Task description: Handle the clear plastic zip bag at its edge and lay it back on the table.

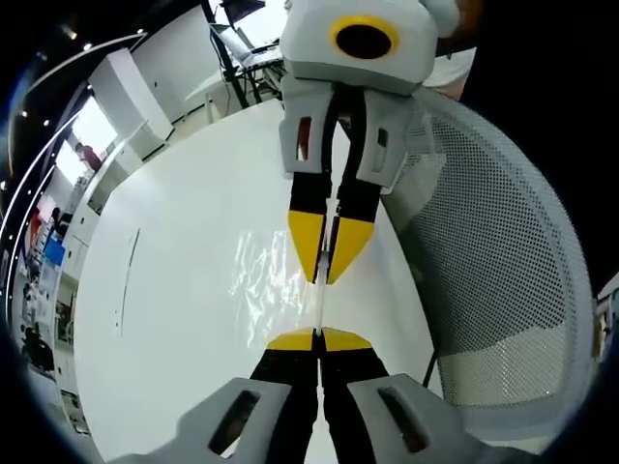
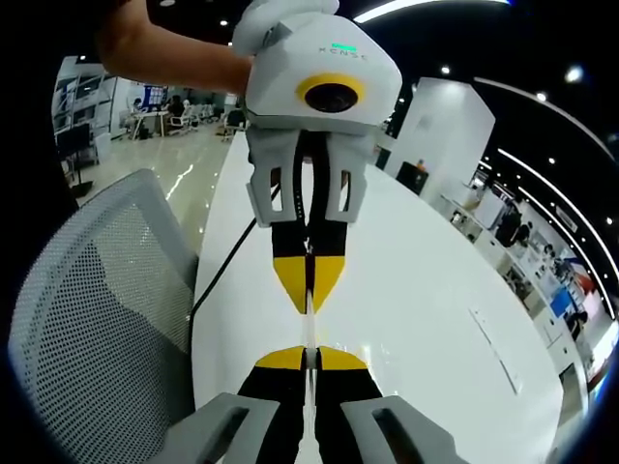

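Up close in the left gripper view, the left gripper (image 1: 318, 335) has its yellow-tipped jaws pinched together on the thin edge of the clear zip bag (image 1: 266, 280). Just beyond, the right gripper (image 1: 328, 273) points back at it, jaws closed on the same edge, tips nearly meeting the left ones. The bag hangs stretched between them, glinting, over the white table (image 1: 184, 251); can't tell if its lower part touches the top. A mesh chair (image 1: 493, 280) stands at the table's edge, office furniture far behind.

In the right gripper view, the right gripper (image 2: 308, 356) is clamped on the bag edge (image 2: 309, 324), seen edge-on as a thin strip. The left gripper (image 2: 309, 303) faces it, clamped too. A person's hand (image 2: 184, 60) holds it from behind. The table (image 2: 426, 290) runs far back, a black cable (image 2: 224, 266) on it, the mesh chair (image 2: 92, 319) beside.
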`<state>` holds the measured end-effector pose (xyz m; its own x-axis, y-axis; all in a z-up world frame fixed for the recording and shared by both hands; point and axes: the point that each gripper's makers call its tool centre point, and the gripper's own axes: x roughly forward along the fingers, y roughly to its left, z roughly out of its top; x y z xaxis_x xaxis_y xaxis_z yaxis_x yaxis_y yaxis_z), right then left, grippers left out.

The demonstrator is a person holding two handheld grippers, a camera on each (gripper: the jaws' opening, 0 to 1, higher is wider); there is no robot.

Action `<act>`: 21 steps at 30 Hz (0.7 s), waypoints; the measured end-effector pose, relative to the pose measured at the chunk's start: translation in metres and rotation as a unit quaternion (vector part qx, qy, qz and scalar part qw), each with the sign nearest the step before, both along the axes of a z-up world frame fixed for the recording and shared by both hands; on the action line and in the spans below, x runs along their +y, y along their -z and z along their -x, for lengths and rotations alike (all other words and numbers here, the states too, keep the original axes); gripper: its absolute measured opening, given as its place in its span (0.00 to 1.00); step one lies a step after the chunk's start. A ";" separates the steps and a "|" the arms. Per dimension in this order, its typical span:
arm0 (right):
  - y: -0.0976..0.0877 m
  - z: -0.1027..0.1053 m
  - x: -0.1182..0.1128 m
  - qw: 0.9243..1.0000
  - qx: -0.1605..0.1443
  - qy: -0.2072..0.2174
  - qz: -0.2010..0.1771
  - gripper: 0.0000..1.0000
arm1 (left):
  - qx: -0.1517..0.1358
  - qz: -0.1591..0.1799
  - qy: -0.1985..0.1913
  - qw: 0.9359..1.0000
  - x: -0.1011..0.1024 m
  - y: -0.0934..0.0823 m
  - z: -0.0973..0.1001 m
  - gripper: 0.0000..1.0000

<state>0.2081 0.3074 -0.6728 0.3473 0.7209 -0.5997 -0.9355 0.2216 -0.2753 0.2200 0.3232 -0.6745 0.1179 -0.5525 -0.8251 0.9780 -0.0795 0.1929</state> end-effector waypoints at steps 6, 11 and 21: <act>-0.001 0.000 -0.001 1.000 0.000 0.000 0.000 0.00 | 0.000 0.001 0.001 1.000 -0.001 -0.001 0.000 0.00; 0.000 0.000 -0.001 1.000 0.001 0.002 0.000 0.00 | 0.000 0.002 0.000 1.000 -0.001 -0.001 0.001 0.00; 0.002 -0.002 -0.003 1.000 0.003 0.007 0.001 0.00 | 0.001 0.004 -0.005 1.000 0.000 0.000 0.000 0.00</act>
<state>0.2096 0.3040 -0.6748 0.3531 0.7153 -0.6030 -0.9341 0.2335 -0.2701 0.2201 0.3232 -0.6747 0.1217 -0.5578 -0.8210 0.9790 -0.0691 0.1920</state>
